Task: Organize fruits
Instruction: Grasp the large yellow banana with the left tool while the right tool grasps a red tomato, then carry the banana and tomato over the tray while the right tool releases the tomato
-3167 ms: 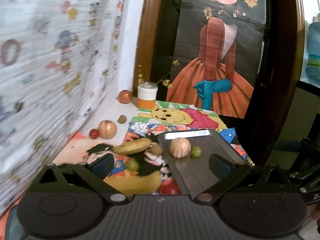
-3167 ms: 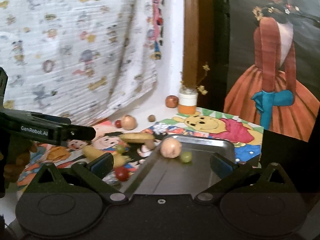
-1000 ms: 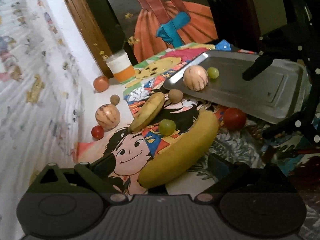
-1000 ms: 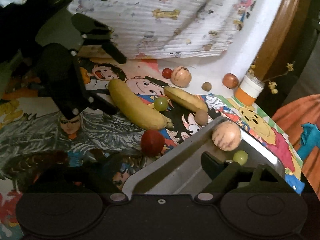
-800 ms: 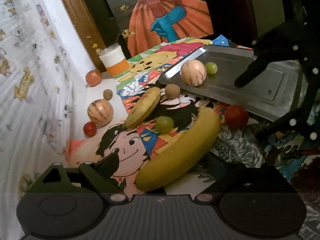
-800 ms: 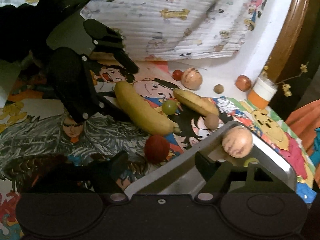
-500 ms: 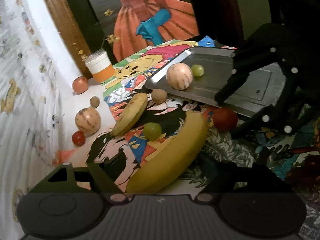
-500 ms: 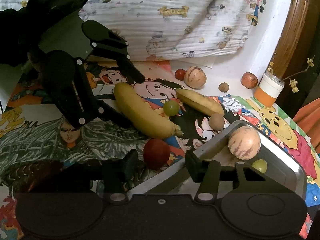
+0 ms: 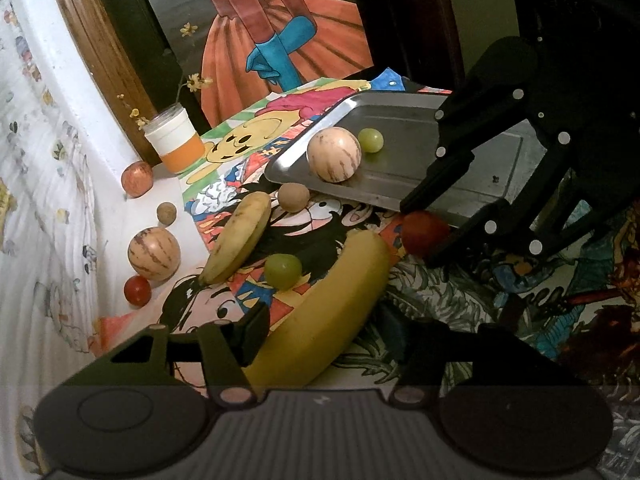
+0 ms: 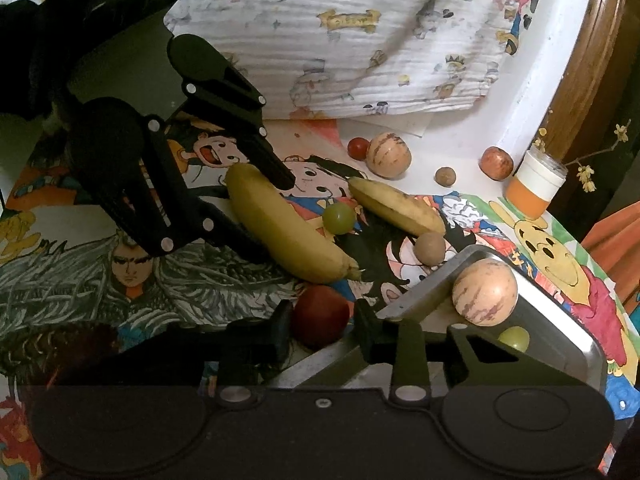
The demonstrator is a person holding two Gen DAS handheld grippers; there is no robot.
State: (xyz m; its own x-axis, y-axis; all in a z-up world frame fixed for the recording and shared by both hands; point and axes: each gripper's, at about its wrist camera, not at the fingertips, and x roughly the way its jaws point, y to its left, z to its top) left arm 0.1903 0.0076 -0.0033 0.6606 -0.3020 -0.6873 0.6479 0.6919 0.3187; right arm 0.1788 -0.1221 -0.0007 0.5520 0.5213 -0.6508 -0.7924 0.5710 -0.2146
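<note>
Fruits mostly not sorted yet, only a small part of the job done

In the metal tray so far: just one striped round fruit and one green grape, close together near the tray's left end

Out on the surface, waiting:
- big banana, lying slanted, nearest the left camera
- small banana, just past it
- loose green grape, between the two bananas
- brown round fruit, just beside the tray's corner
- red fruit, right up against the tray's near edge
- second striped fruit, tiny red fruit, little brown ball and red apple, all far off by the white wall, near an orange and white cup

Left hand-held gripper: jaws closing, big banana's near end between them, one side almost touching, a little gap showing on the other, so not squeezed yet

Right hand-held gripper: jaws closing too, red fruit between them, pads very close to its sides, hard to say if pressing, nothing lifted

Guess at the step right now: grabbing two fruits at once, banana and red fruit. Nine fruits left outside the tray, so lots more picking up and putting down to go, with the far ones by the wall likely the longest reach
</note>
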